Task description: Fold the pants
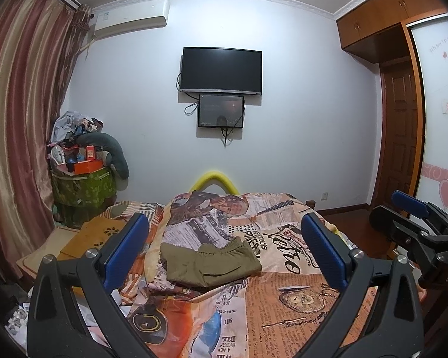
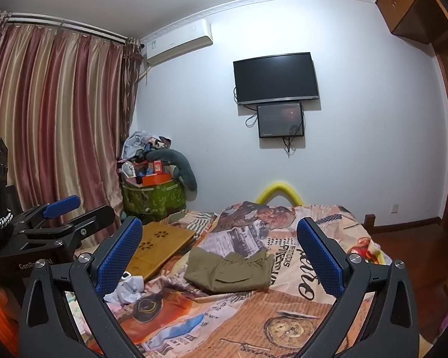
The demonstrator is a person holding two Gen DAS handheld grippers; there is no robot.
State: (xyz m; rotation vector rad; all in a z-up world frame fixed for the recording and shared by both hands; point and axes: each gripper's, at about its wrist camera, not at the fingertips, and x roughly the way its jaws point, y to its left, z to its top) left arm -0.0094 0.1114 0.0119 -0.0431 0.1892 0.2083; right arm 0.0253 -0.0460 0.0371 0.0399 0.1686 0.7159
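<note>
Above the bed, tools: left gripper (image 1: 224,250) and right gripper (image 2: 221,253) both hang side by side over the near part of the mattress, level and pointed at the far wall.
Jaw state: both spread wide, blue pads far apart, nothing between them.
Contact: none; each tool is well apart from the cloth.
Pants: olive-green pants (image 1: 209,262) lie on the printed bedspread (image 1: 283,298), ahead of both tools, near the middle of the bed.
Pants shape: already a compact bundle, elastic waistband showing on the upper right, one layer lapped over another, a dark pocket slit on the front face.
Neighbours: a wooden lap tray (image 2: 155,247) lies to the left of the pants, close but not touching; crumpled white cloth (image 2: 125,289) sits nearer, by the right gripper's left finger.
Step in hand, as I judge it: either the fold is finished, or the tools are poised before a tidying pass.
Doing it well: come down low and flat, pinch only the top layer at opposite corners, lift both together, and lay the edge square on the one beneath.
Risk: the loose bedspread may bunch up and get caught with the trouser fabric.
</note>
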